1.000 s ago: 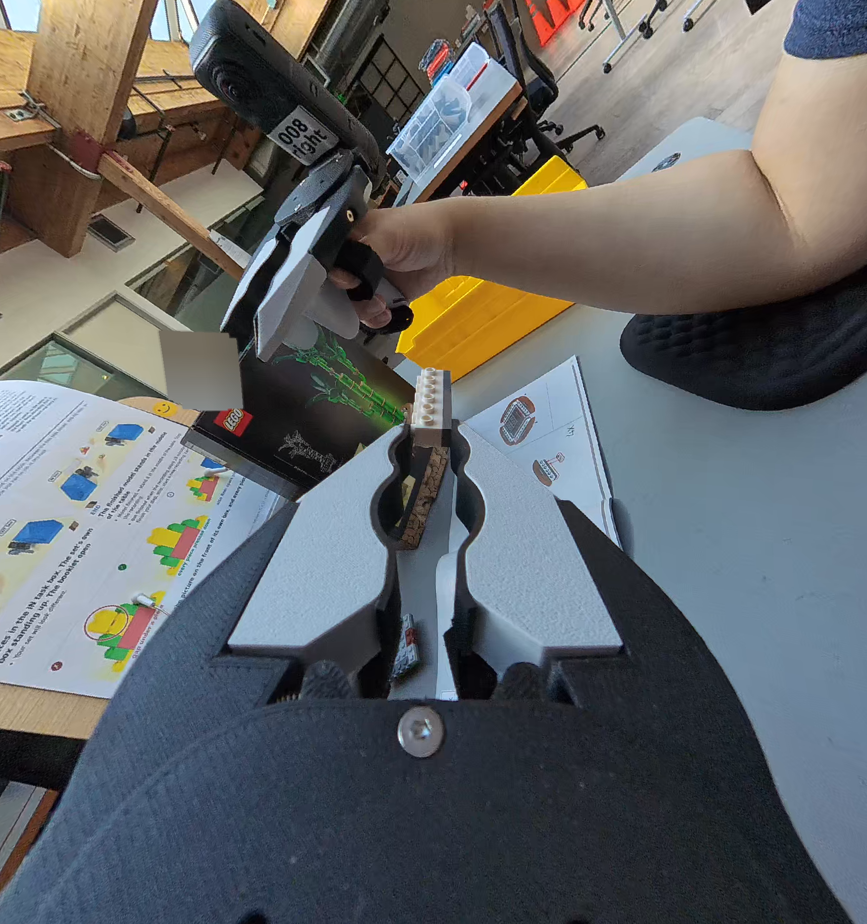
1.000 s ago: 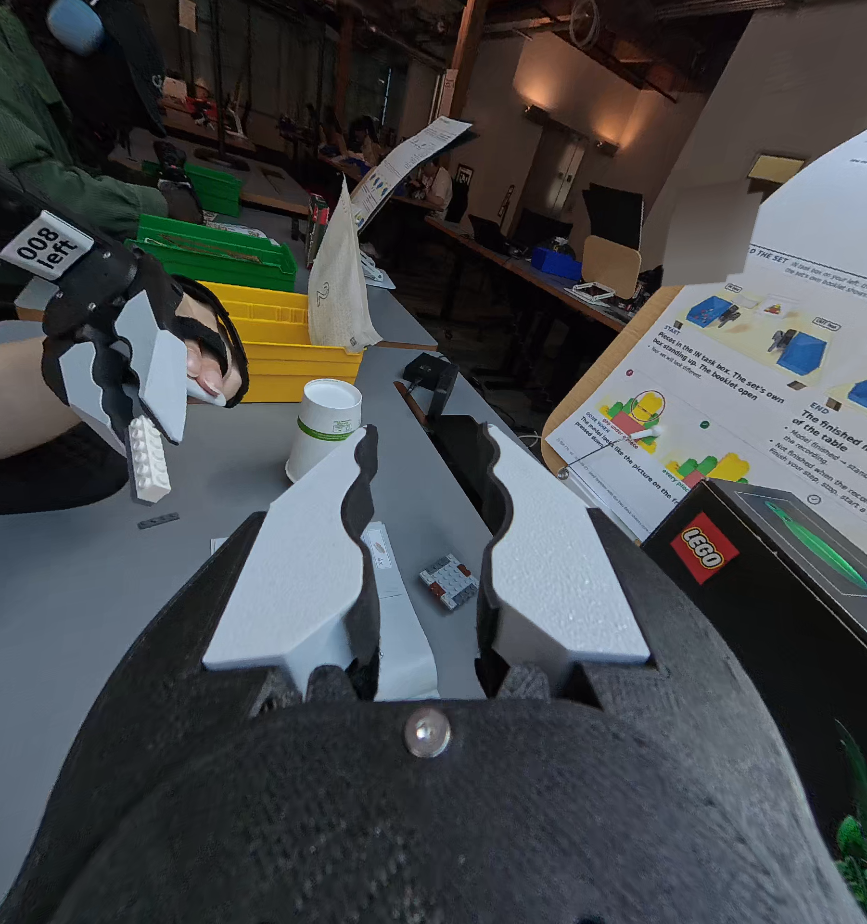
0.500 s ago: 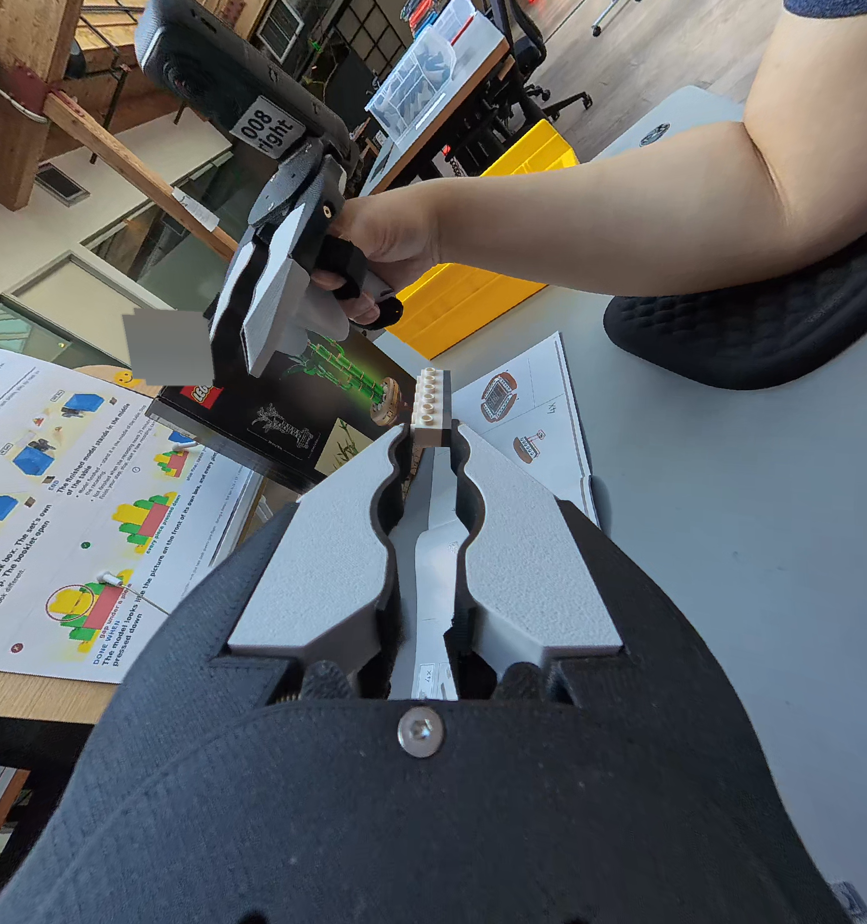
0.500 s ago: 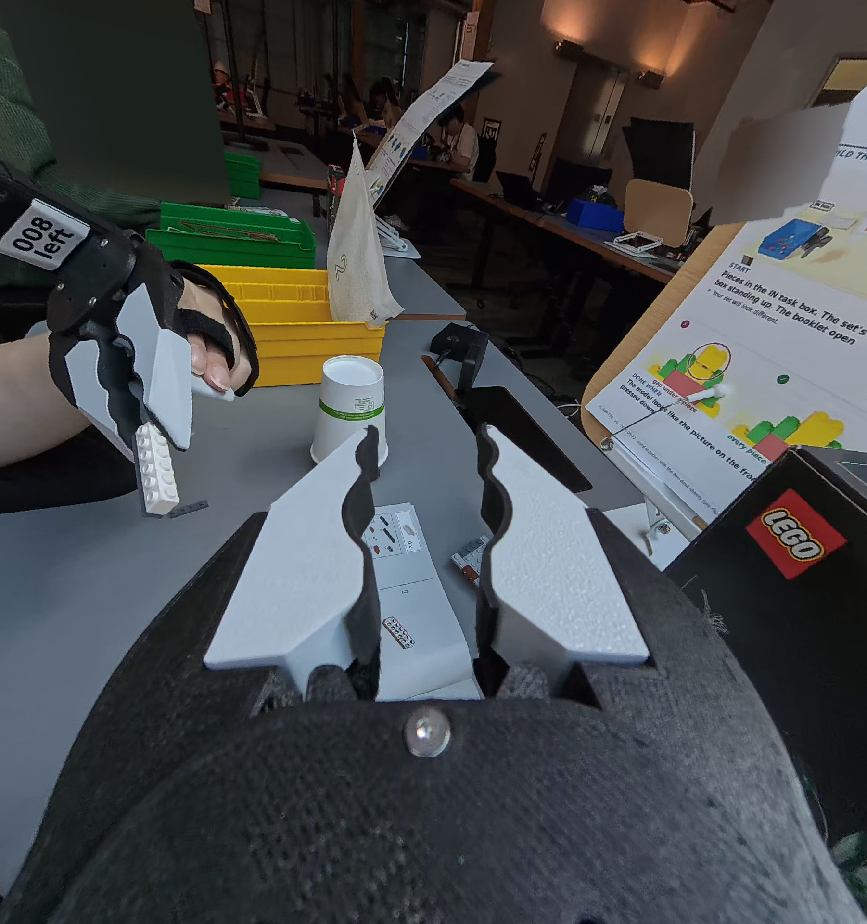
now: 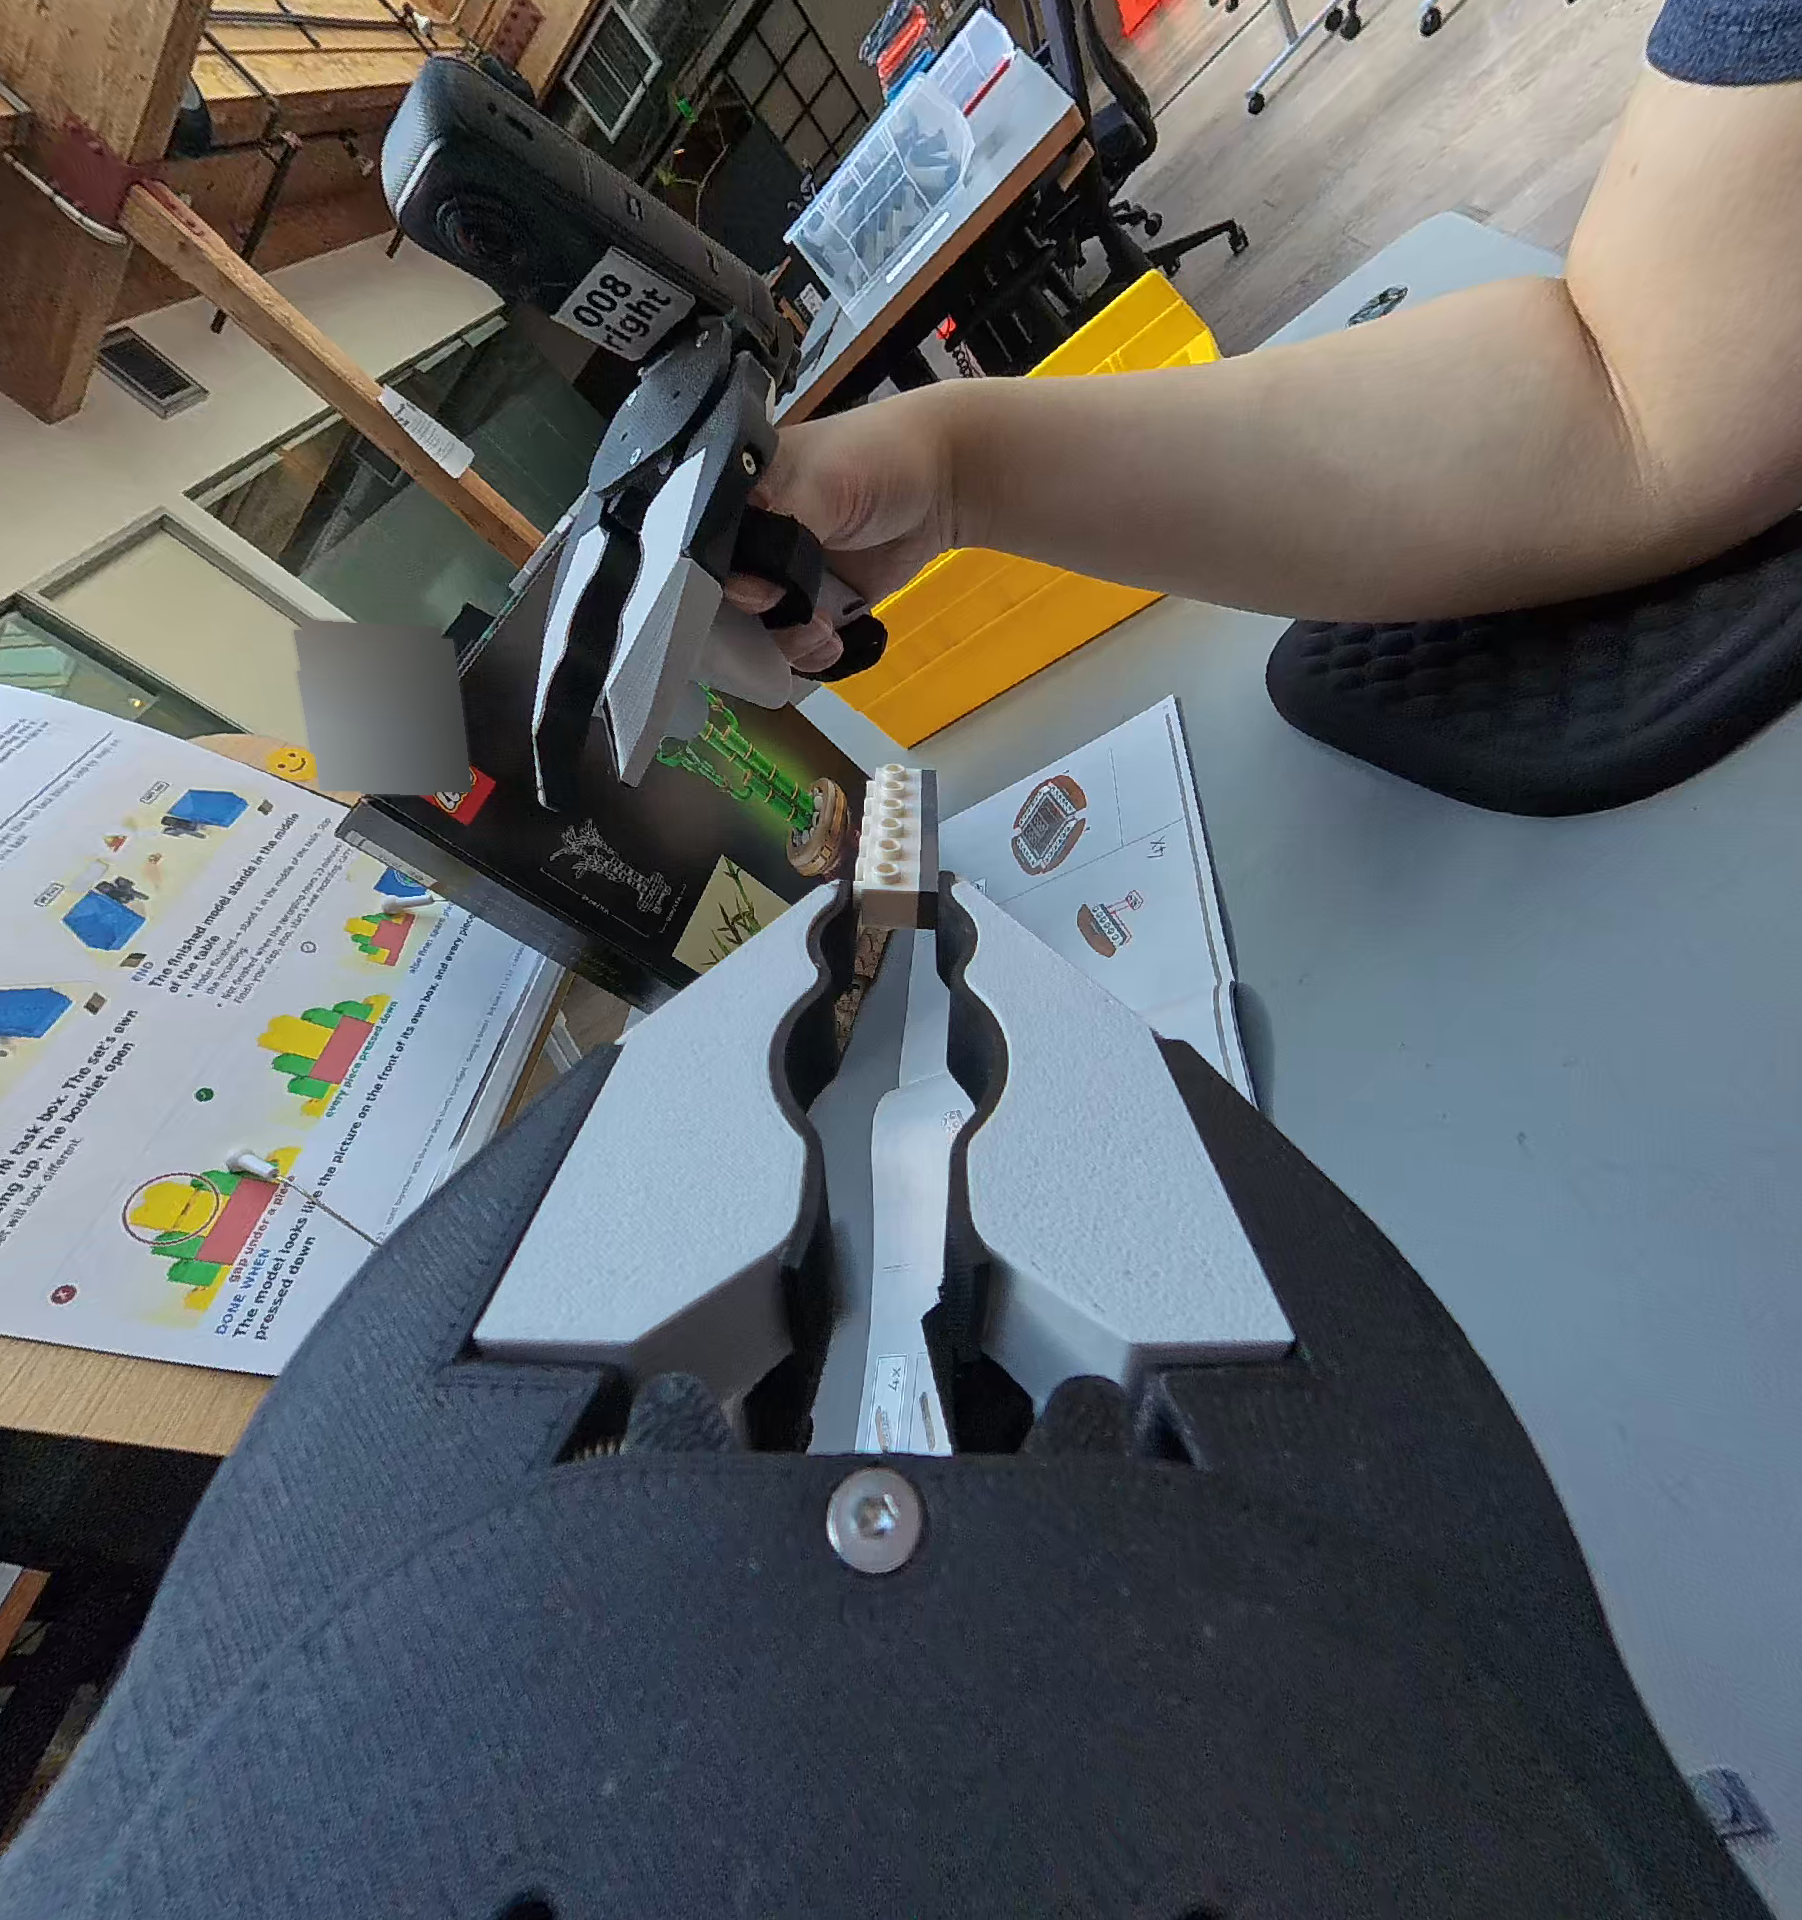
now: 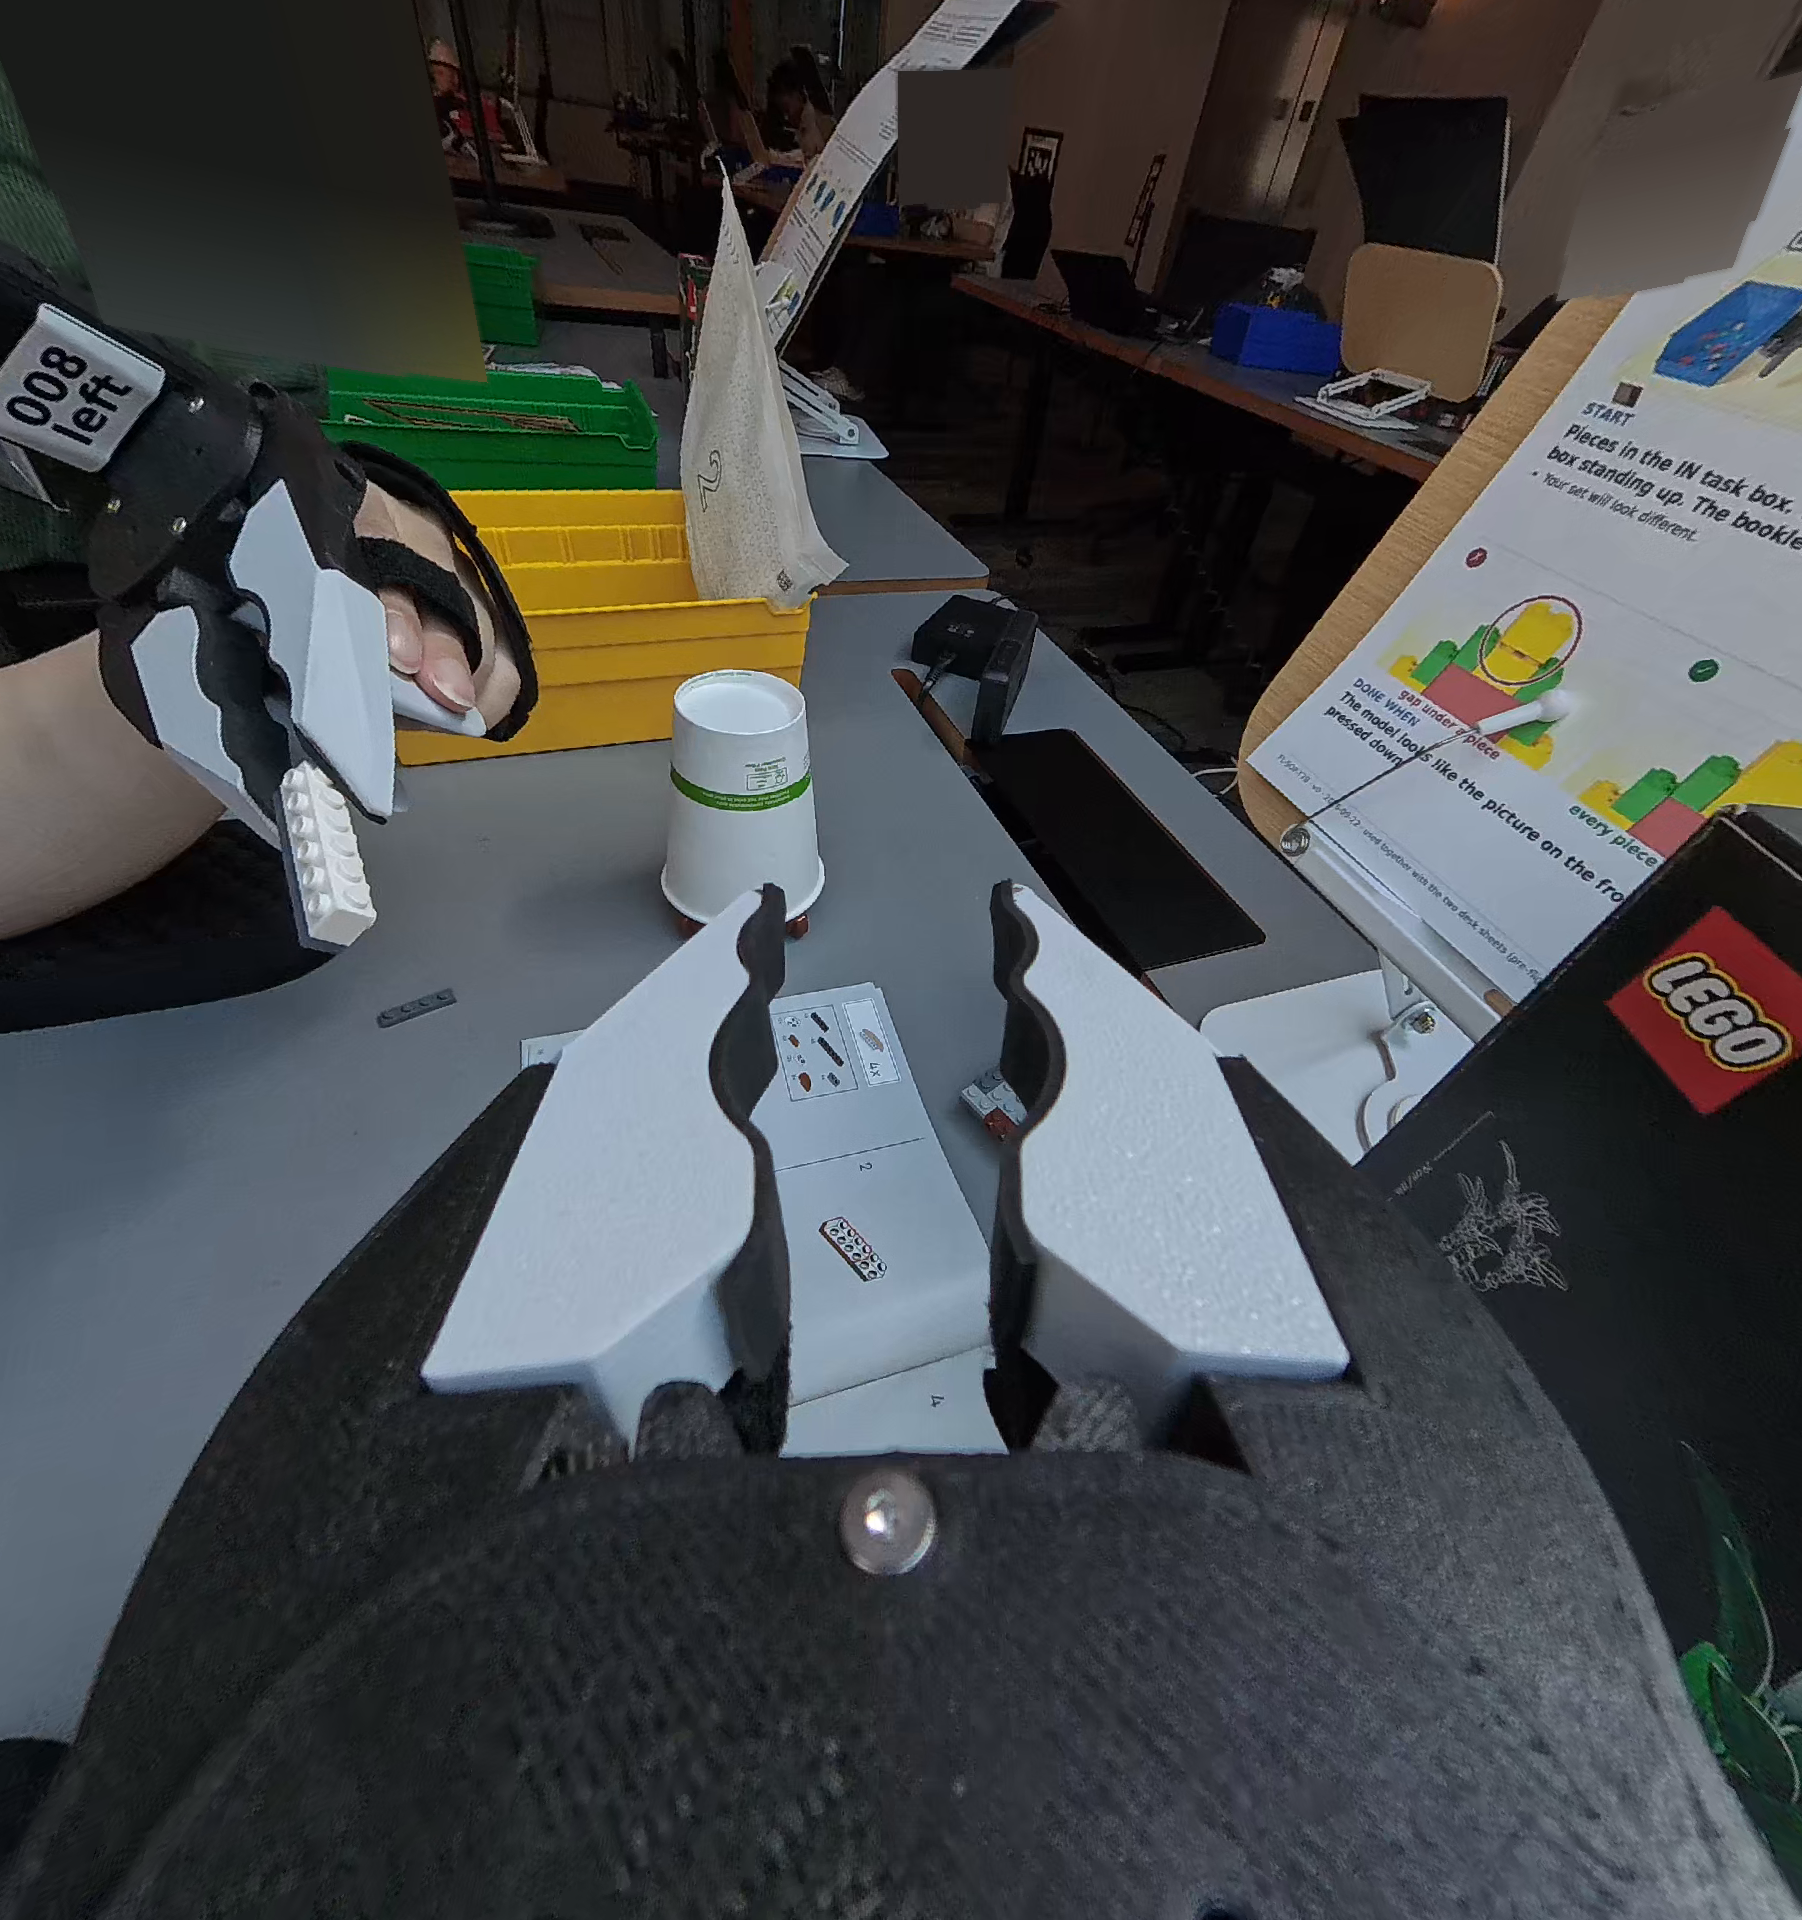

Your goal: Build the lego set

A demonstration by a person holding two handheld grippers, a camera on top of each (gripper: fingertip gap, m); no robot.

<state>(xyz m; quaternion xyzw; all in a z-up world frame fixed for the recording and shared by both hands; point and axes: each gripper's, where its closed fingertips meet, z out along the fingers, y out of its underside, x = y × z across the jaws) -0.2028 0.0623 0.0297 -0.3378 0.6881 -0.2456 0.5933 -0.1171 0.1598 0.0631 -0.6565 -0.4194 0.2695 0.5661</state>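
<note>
My left gripper point(image 5: 895, 902) is shut on a long white brick point(image 5: 889, 842), held in the air above the table; the brick also shows in the right wrist view point(image 6: 328, 873) at the left. My right gripper point(image 6: 881, 914) is open and empty above the open instruction booklet point(image 6: 855, 1174). A small grey and brown brick assembly point(image 6: 990, 1099) lies on the table just inside its right finger. A thin dark plate point(image 6: 416, 1007) lies on the table at the left. The right gripper also shows in the left wrist view point(image 5: 606, 717), raised over the black set box point(image 5: 616, 842).
An upturned white paper cup point(image 6: 741, 790) stands beyond the booklet. A yellow bin point(image 6: 606, 623) holds a paper bag point(image 6: 746, 436). An instruction board point(image 6: 1603, 644) stands at the right, the black set box point(image 6: 1655, 1195) in front of it. A black arm pad point(image 5: 1572, 686) lies at the right.
The right gripper has moved back and up, so the booklet now lies between its fingers and the small assembly sits by its right finger. The left gripper still holds the white brick.
</note>
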